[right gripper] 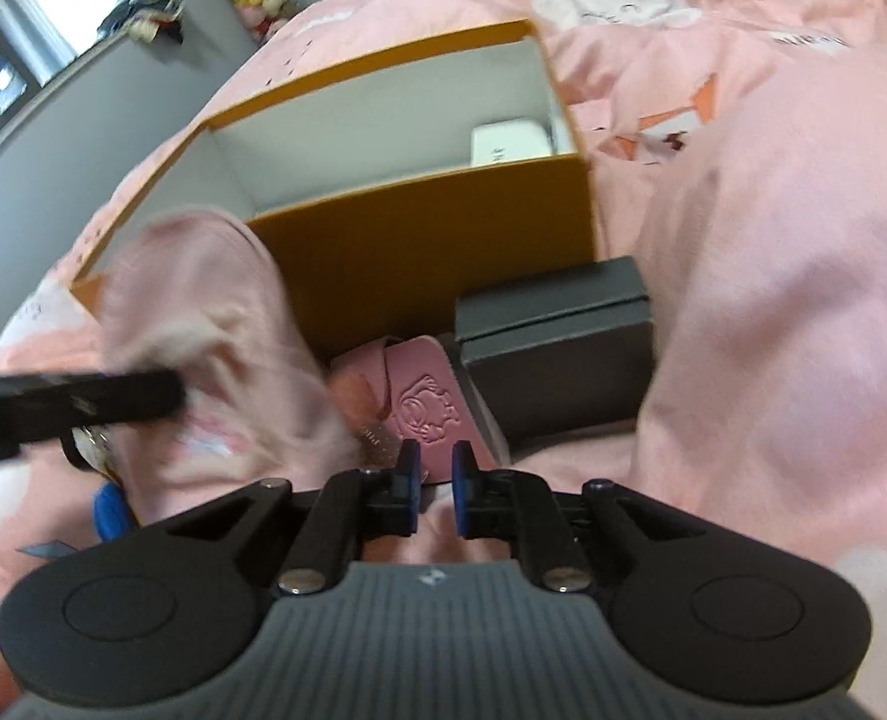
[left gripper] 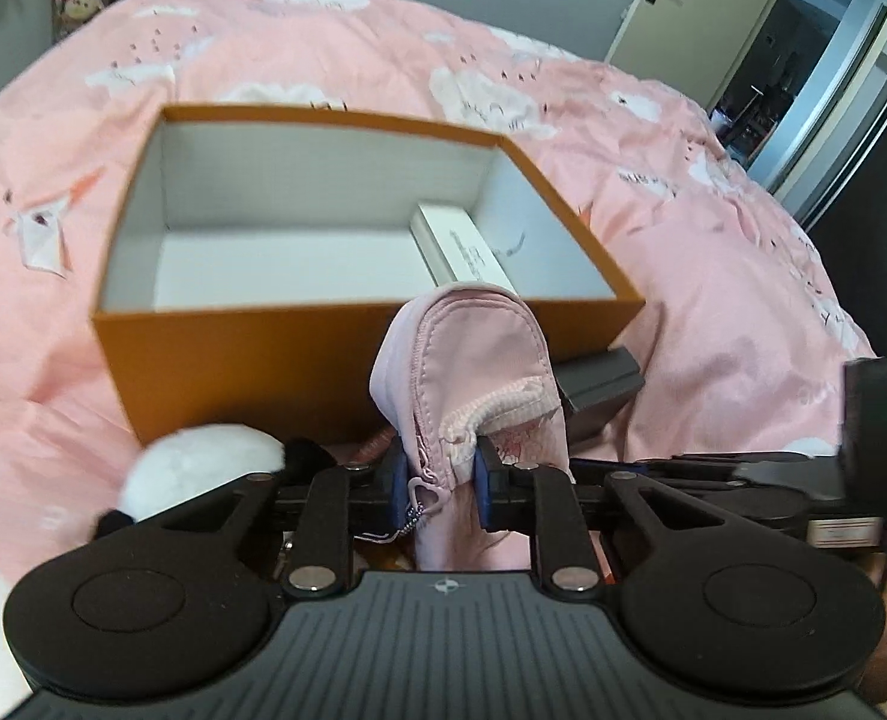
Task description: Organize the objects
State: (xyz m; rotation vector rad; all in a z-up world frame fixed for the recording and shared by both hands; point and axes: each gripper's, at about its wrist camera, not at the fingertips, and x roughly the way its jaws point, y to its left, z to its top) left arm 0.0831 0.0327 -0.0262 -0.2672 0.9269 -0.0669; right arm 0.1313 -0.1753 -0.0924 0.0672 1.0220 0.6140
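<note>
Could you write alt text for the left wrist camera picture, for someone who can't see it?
The left gripper has its jaws shut on a pale pink zip pouch, held up before an open orange box on a pink bedspread. A small white carton lies inside; a dark grey box sits beside it.

Pale pink zip pouch point(left gripper: 473, 378) pinched in the left gripper point(left gripper: 440, 483) — just before the orange box point(left gripper: 251, 360).
</note>
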